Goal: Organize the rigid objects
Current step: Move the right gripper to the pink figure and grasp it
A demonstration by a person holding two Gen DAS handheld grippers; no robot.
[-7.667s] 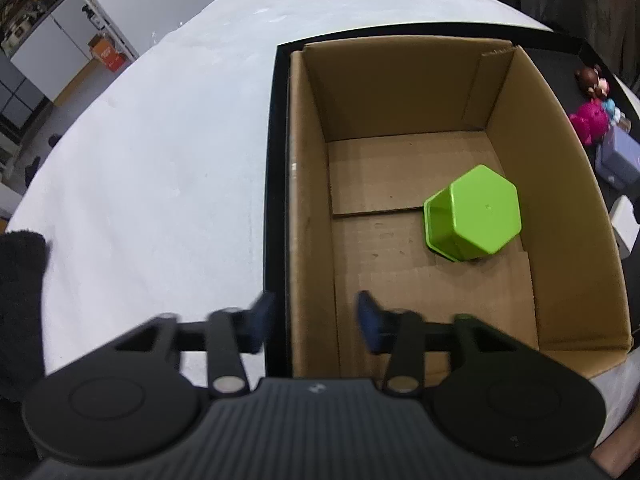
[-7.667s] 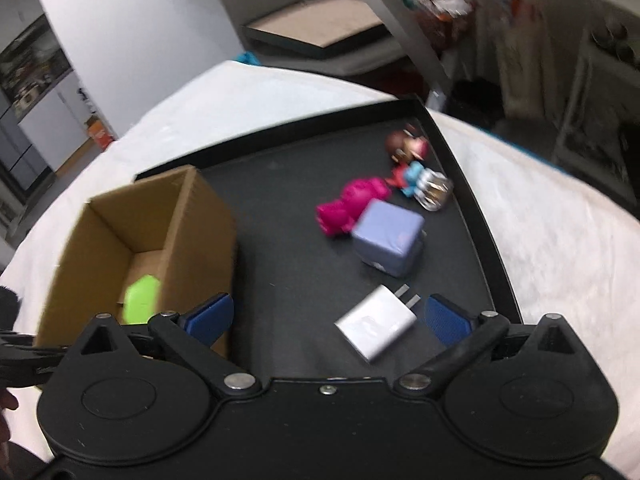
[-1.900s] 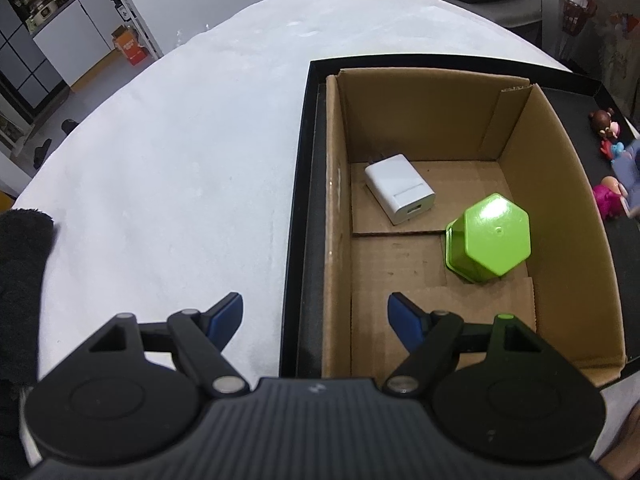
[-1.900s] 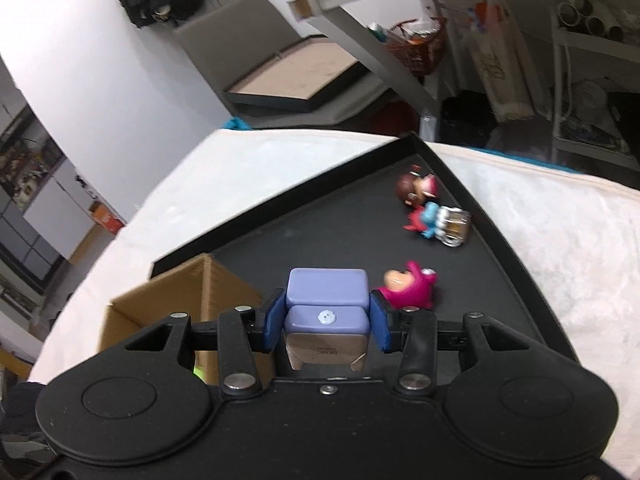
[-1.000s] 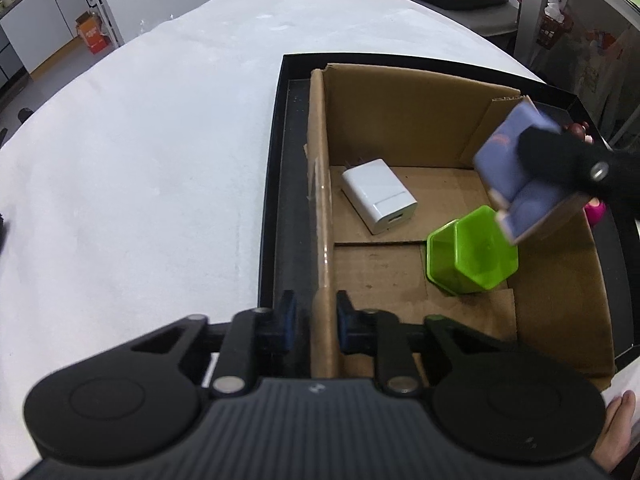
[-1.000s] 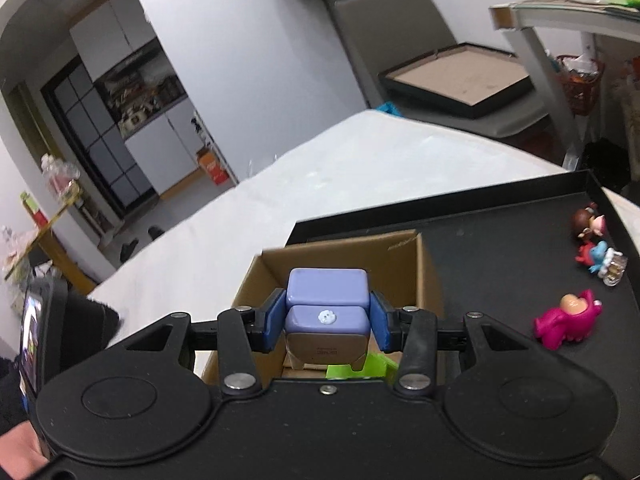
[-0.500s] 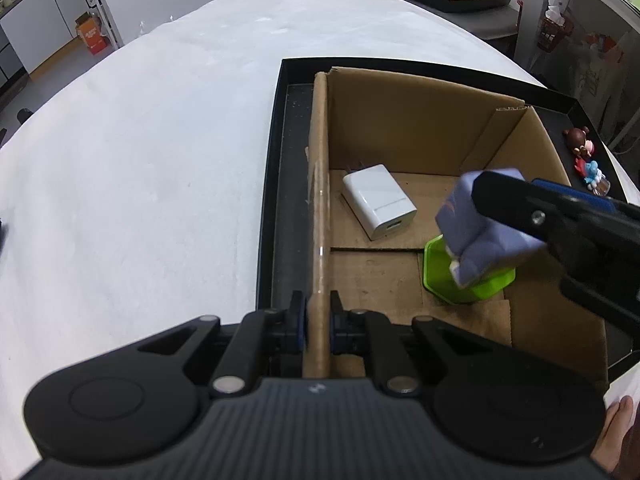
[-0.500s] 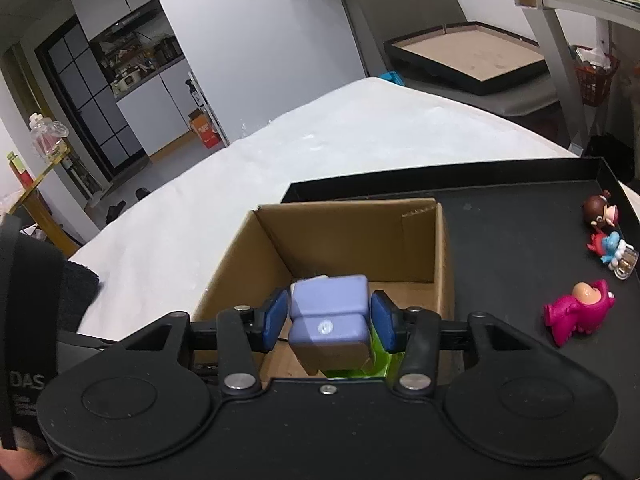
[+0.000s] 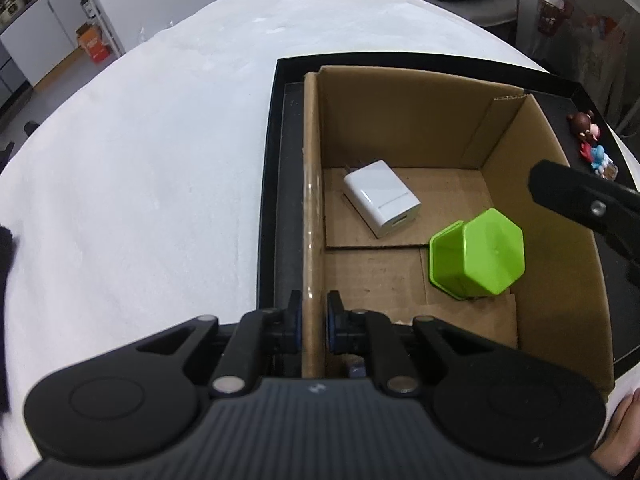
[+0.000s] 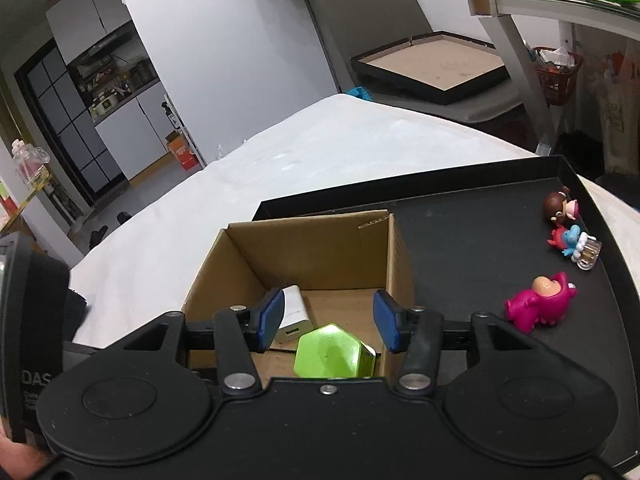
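Released since half a second ago, the purple block no longer sits in the right gripper [image 10: 327, 322], whose fingers stand wide apart above the cardboard box [image 10: 400, 264]. Beneath them lie the green hexagonal cup [image 10: 326, 354] and white charger [image 10: 294, 314]; figurines [image 10: 540, 306] rest well right. Left gripper [image 9: 313, 322] pinches the box's wall.

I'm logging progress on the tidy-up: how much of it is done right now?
Partly done. The white charger and green hexagonal cup lie inside the cardboard box. The left gripper pinches the box's wall; the right gripper hangs open and empty above it. Left on the black tray: the pink figure, blue-red figure and brown-haired figure.
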